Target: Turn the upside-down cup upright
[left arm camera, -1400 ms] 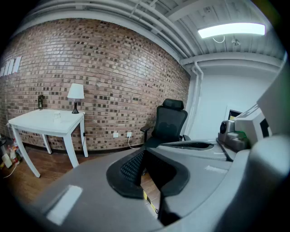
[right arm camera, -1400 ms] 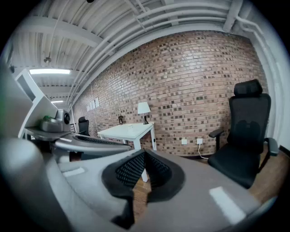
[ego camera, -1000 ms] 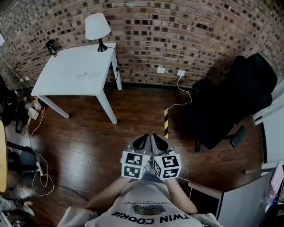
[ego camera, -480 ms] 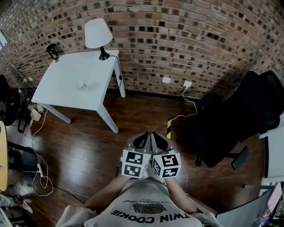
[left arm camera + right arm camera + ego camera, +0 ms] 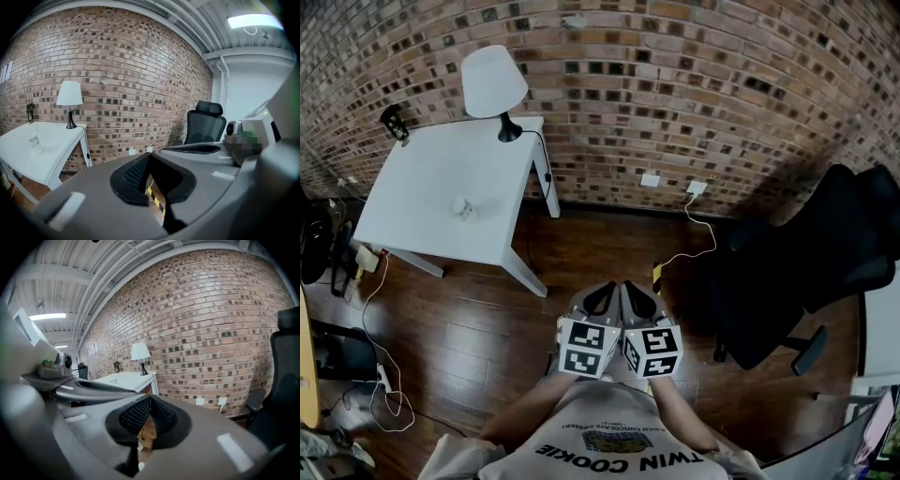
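Observation:
A small clear cup [image 5: 464, 208] stands on the white table [image 5: 422, 230] at the upper left of the head view; whether its mouth faces up or down is too small to tell. The left gripper view also has the cup [image 5: 34, 143], far off at its left. My left gripper [image 5: 602, 298] and right gripper [image 5: 636, 298] are held side by side over the wooden floor, close to my body and well short of the table. Both are shut with nothing between the jaws. The pads meet tip to tip in the left gripper view [image 5: 149, 157] and the right gripper view [image 5: 150, 401].
A white lamp [image 5: 492, 84] and a small black object [image 5: 394, 122] sit on the table's far side against the brick wall. A black office chair [image 5: 811, 253] is at the right. Cables [image 5: 380, 375] trail on the floor at left, and a yellow-black strip [image 5: 656, 275] lies ahead.
The table and lamp have slid left and a little nearer in the head view, and the chair has shifted right. Both grippers stay shut, side by side before my body.

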A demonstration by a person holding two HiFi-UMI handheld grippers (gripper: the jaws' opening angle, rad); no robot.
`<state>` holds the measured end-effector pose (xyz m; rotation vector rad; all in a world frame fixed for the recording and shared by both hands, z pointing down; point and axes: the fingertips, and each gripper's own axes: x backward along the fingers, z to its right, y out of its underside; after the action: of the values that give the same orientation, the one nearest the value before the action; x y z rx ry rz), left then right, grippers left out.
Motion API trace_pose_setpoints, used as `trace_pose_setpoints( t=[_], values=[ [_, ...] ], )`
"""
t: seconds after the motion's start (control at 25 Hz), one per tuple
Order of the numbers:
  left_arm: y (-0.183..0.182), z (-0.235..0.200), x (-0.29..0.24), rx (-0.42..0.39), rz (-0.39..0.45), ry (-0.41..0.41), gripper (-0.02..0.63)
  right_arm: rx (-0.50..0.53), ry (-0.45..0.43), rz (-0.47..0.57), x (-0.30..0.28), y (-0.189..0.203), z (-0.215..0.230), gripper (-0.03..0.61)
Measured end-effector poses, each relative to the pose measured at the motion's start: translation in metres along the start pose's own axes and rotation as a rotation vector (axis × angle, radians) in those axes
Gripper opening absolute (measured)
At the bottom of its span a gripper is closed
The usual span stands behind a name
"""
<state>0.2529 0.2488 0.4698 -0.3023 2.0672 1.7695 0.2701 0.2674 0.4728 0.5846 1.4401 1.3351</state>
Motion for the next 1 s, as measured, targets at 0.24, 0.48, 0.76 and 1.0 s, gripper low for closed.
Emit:
trace_pose_setpoints(
  t=[0.24, 0.48, 0.76, 1.0],
  values=[
    [-0.021, -0.049, -0.038, 0.002, -0.002, 0.043, 0.003, 0.003, 0.044, -0.021, -0.061, -0.018, 0.010, 0.005],
    [-0.038, -0.104, -0.060, 0.022, 0.005, 0.037, 0.003, 0.047, 0.039, -0.037, -0.119, -0.042, 0.000, 0.003],
    [-0.040, -0.178, -0.054, 0.079, 0.031, -0.080, 0.003, 0.134, -0.075, -0.058, -0.179, -0.058, -0.040, 0.003],
    [-0.031, -0.264, -0.020, 0.158, 0.062, -0.260, 0.003, 0.219, -0.258, -0.073, -0.237, -0.068, -0.113, 0.005]
  ],
)
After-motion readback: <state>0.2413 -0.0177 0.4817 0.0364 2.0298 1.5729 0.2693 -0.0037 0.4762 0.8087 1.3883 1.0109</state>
